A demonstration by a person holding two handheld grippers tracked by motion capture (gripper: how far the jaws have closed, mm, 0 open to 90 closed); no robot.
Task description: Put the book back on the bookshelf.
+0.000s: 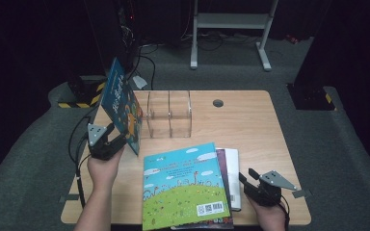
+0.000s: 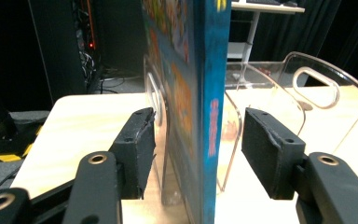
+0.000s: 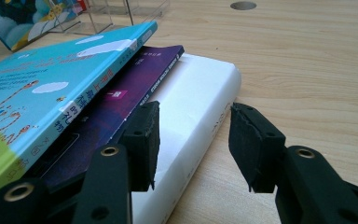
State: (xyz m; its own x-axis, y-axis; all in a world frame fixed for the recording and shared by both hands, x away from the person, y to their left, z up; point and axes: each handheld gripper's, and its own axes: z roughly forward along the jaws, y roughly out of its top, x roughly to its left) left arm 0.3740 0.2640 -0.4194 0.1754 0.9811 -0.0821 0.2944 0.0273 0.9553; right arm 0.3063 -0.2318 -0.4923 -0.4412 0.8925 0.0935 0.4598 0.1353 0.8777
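Note:
A blue picture book (image 1: pixel 120 103) stands on edge, tilted, at the left end of a clear acrylic book holder (image 1: pixel 168 115). My left gripper (image 1: pixel 118 137) is open around its near edge. In the left gripper view the spine (image 2: pixel 212 93) sits between the jaws with a gap on each side. I cannot tell whether the book stands in a slot. A light-blue book (image 1: pixel 183 185) tops a flat stack over a purple book (image 3: pixel 135 84) and a white book (image 3: pixel 200 88). My right gripper (image 1: pixel 244 177) is open at the white book's right edge, apart from it.
The wooden table (image 1: pixel 250 125) has a round cable hole (image 1: pixel 218 102) behind the stack. The holder's clear dividers (image 2: pixel 317 88) stand right of the upright book. A white metal stand (image 1: pixel 231 21) is on the floor beyond the table.

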